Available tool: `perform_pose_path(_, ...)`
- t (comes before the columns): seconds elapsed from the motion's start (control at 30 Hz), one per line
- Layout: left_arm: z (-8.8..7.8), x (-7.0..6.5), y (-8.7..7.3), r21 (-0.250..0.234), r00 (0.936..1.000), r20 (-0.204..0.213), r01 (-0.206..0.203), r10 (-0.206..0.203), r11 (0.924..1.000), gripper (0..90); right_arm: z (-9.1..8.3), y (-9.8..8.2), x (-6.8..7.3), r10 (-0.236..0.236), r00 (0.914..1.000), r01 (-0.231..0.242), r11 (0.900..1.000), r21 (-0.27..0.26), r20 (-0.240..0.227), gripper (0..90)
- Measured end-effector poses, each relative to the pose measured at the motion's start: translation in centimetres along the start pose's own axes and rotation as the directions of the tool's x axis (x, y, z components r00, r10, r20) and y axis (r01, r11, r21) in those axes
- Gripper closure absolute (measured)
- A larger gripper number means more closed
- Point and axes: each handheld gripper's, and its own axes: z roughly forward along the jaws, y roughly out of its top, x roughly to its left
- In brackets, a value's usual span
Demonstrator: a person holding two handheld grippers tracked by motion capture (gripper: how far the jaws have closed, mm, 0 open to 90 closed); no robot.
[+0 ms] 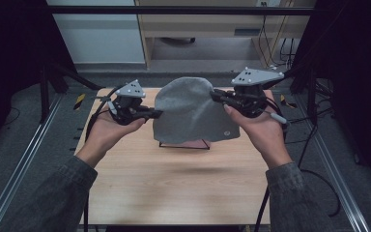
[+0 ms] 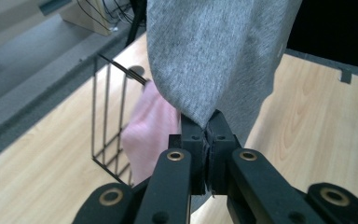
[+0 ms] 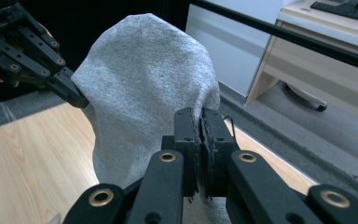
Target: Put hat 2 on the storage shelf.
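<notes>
Cloth: we see a grey knit garment (image 1: 188, 113), held up off the table.
Pose: hanging spread, top rounded, pinched at both side edges.

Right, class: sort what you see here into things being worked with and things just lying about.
In use:
grey cloth, lifted
left gripper, shut on its edge
right gripper, shut on the other edge
wire rack holding pink cloth, likely

Lying about:
cables behind the table

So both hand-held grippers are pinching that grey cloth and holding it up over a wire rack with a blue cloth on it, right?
Nearly. Both hand-held grippers, left and right, are shut on the grey cloth, held above the wire rack. But the cloth on the rack is pink, not blue, as the left gripper view shows.
</notes>
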Motion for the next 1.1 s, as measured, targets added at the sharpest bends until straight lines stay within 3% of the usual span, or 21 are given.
perform_pose_path(0.17, -0.6, 0.9, 1.5, -0.037, 0.9998, -0.014, 0.017, -0.017, 0.9992, 87.8, 0.3, 1.1, -1.1, 0.012, 0.9998, -0.012, 1.0, -0.012, 0.018, 86.3)
perform_pose_path(0.53, -0.6, 1.8, 2.6, -0.084, 0.9991, -0.01, 0.04, -0.041, 0.9957, 87.8, 0.4, 1.4, -2.6, 0.034, 0.9989, -0.033, 0.999, -0.041, 0.033, 86.3)
perform_pose_path(0.83, 0.0, 3.0, 4.4, -0.12, 0.9976, -0.063, 0.019, -0.026, 0.9925, 87.8, 1.2, 2.5, -4.3, 0.051, 0.9972, -0.046, 0.995, -0.094, 0.054, 86.3)
perform_pose_path(1.1, 1.2, 5.1, 5.4, -0.192, 0.9924, -0.108, 0.038, -0.06, 0.9806, 87.8, 3.2, 2.4, -6.0, 0.099, 0.9921, -0.088, 0.986, -0.144, 0.076, 86.3)
